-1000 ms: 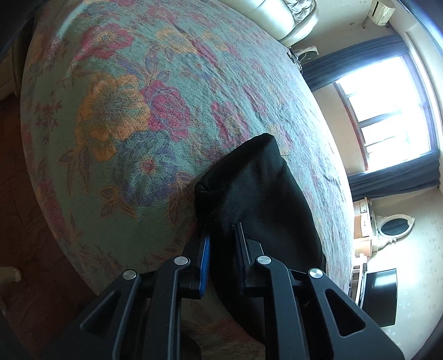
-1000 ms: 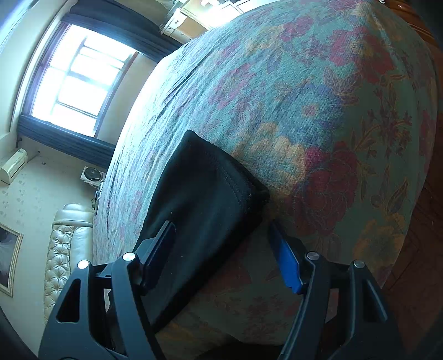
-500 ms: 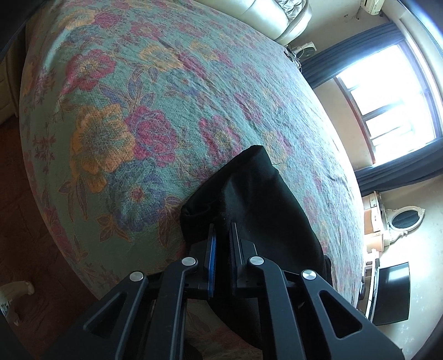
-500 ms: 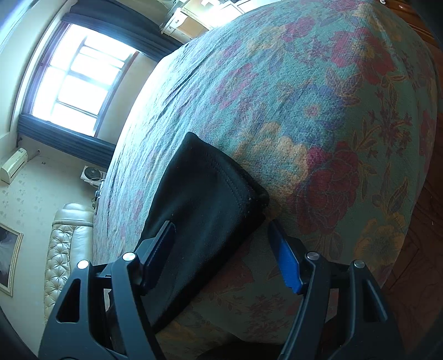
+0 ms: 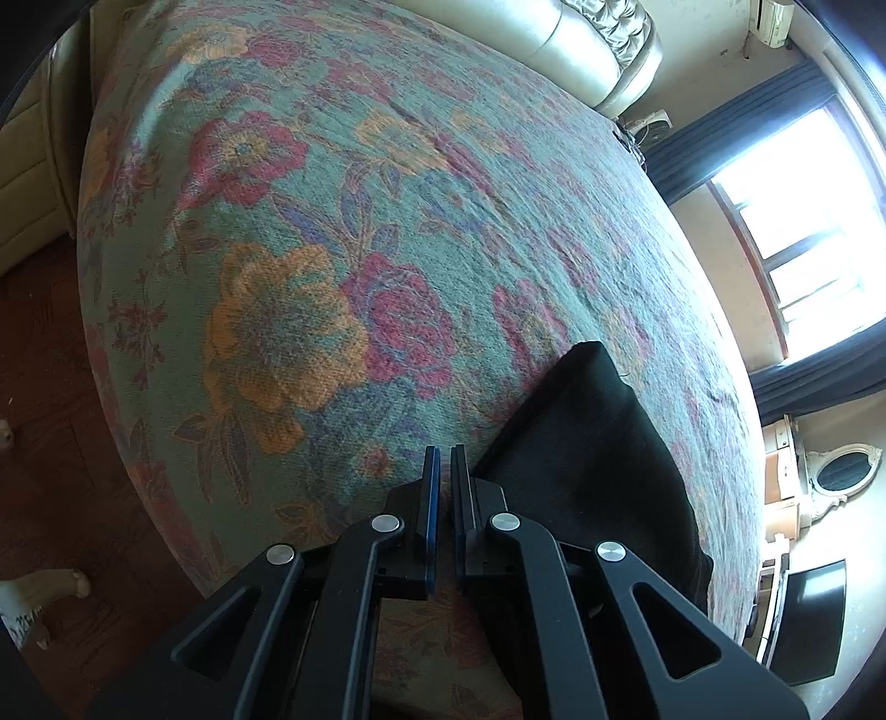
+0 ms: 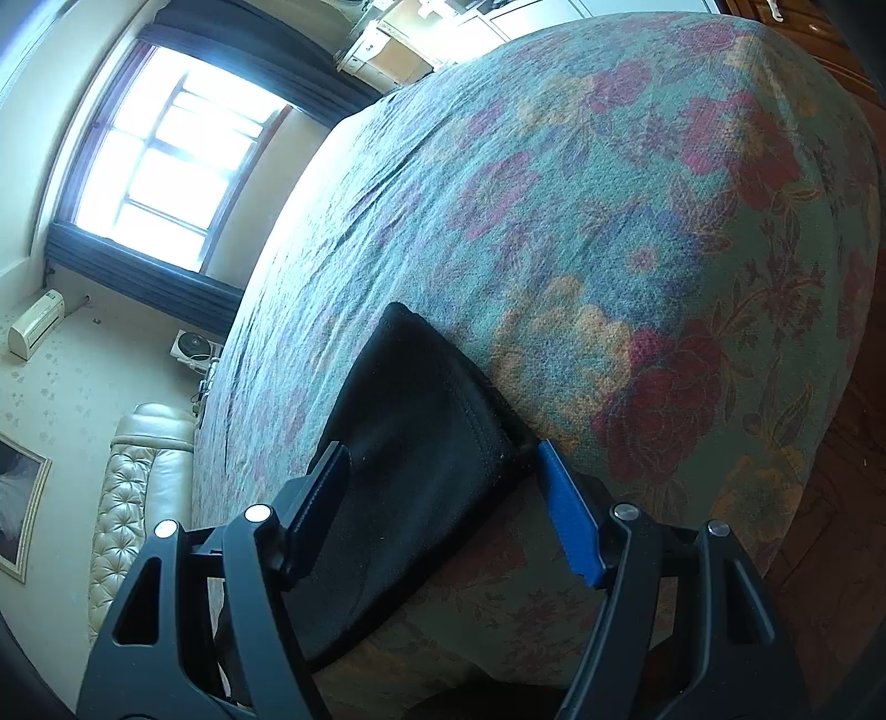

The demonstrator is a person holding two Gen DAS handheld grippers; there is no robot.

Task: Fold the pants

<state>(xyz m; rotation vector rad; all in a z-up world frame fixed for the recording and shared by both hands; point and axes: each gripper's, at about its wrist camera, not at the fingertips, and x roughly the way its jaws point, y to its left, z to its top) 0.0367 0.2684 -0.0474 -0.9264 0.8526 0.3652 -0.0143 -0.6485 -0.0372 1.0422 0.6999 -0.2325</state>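
Note:
The black pants [image 5: 587, 454] lie folded in a flat bundle near the front edge of a floral bedspread [image 5: 310, 288]. My left gripper [image 5: 444, 462] is shut and empty, just left of the bundle's near corner. In the right wrist view the pants [image 6: 421, 443] lie between the spread fingers of my right gripper [image 6: 443, 471], which is open, its blue pad [image 6: 565, 520] at the bundle's right corner.
The bed's front edge drops to a dark wooden floor [image 5: 50, 421]. A cream tufted headboard [image 5: 581, 50] is at the far end, a bright window [image 5: 797, 205] beyond the bed, and a dresser with an oval mirror [image 5: 841, 476] at the right.
My left gripper has come off the black pants and shifted left, its jaws now shut on nothing. The right gripper has stayed open over the bundle.

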